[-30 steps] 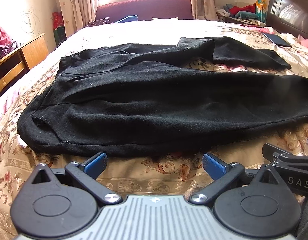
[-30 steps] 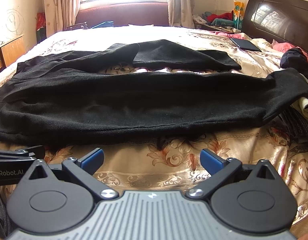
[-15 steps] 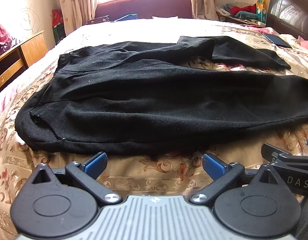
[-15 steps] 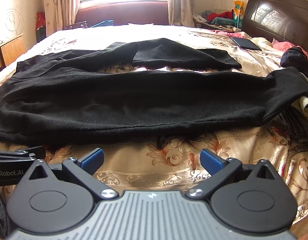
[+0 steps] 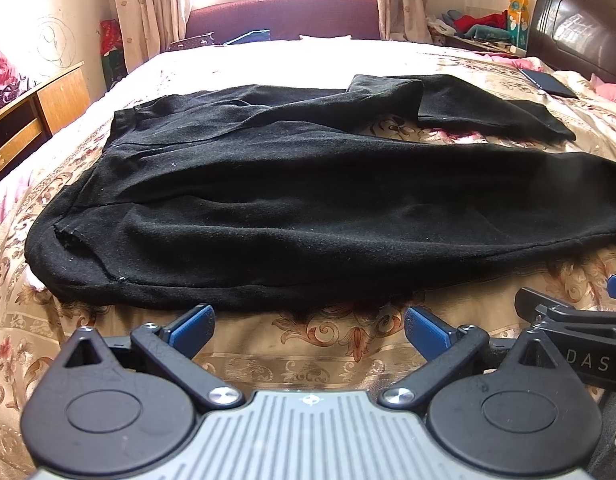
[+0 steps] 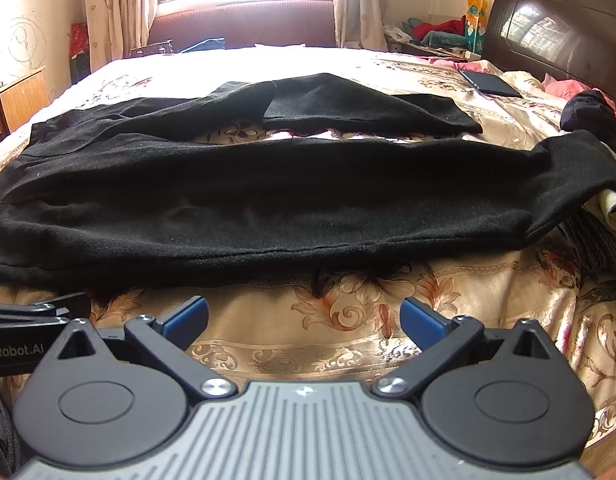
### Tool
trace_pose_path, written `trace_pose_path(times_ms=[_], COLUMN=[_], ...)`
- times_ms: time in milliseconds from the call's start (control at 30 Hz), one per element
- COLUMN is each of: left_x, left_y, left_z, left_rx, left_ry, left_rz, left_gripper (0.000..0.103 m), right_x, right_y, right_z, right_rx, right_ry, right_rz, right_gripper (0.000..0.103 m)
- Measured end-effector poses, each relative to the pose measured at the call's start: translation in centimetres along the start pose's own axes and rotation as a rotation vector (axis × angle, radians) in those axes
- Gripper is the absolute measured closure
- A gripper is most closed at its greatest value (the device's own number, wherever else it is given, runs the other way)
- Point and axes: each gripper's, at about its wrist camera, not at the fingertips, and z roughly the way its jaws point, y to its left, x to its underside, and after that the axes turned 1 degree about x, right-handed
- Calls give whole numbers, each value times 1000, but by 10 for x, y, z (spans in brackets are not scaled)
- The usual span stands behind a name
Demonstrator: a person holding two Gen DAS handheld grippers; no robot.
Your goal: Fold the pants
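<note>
Black pants point(image 5: 308, 200) lie spread across the bed, waistband to the left, legs running right. The near leg point(image 6: 308, 200) lies straight; the far leg point(image 6: 348, 108) is bent back on itself, with patterned bedspread showing between the two. My left gripper point(image 5: 308, 326) stands open just short of the pants' near edge, blue pads apart and empty. My right gripper point(image 6: 304, 318) is likewise open and empty in front of the near leg. Each gripper's side shows at the edge of the other's view.
The bed has a floral gold bedspread point(image 6: 348, 340). A dark flat device point(image 6: 490, 82) lies near the headboard point(image 6: 556, 36) at right. Dark clothes point(image 6: 592, 116) pile at the right edge. A wooden cabinet point(image 5: 32, 120) stands left. A window with curtains is behind.
The left wrist view has shifted slightly, with the pants' near edge sitting a bit higher in frame. The right gripper has hardly moved. Both stay open.
</note>
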Motion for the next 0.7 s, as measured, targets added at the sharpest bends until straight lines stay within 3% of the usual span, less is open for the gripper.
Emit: trace_pose_path(times_ms=[700], left_x=[0], left_y=[-1], left_z=[0], left_rx=[7], left_ry=[-18], left_rz=[-1], left_gripper=[0], right_x=[0], right_y=[1], right_z=[2], right_rx=[4], right_ry=[7], right_rz=[-3], right_gripper=[2])
